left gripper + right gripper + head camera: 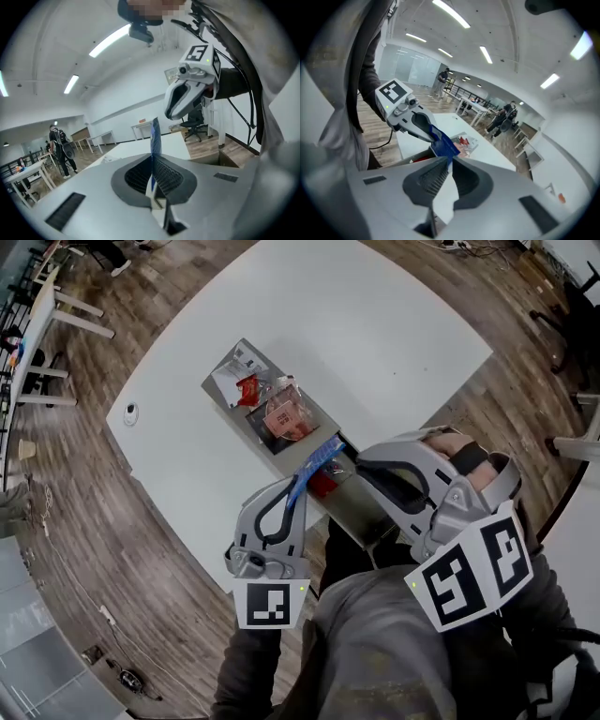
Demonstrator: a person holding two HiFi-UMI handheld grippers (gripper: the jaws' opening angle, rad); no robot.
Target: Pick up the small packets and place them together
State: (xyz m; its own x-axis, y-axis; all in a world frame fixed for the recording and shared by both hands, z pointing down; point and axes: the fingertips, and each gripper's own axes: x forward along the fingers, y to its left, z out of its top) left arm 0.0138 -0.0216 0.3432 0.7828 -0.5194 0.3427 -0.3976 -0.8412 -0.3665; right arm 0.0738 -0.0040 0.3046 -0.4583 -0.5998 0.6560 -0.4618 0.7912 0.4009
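Left tongs (302,484) and right tongs (362,463) are both clamped shut above the smooth white bench (403,343). A flat grey tray (323,420) stretches away ahead, with crinkly red-and-white packets (277,407) heaped at its far end. Between the tips, pinched at both ends, spans a thin glossy blue packet (320,459).
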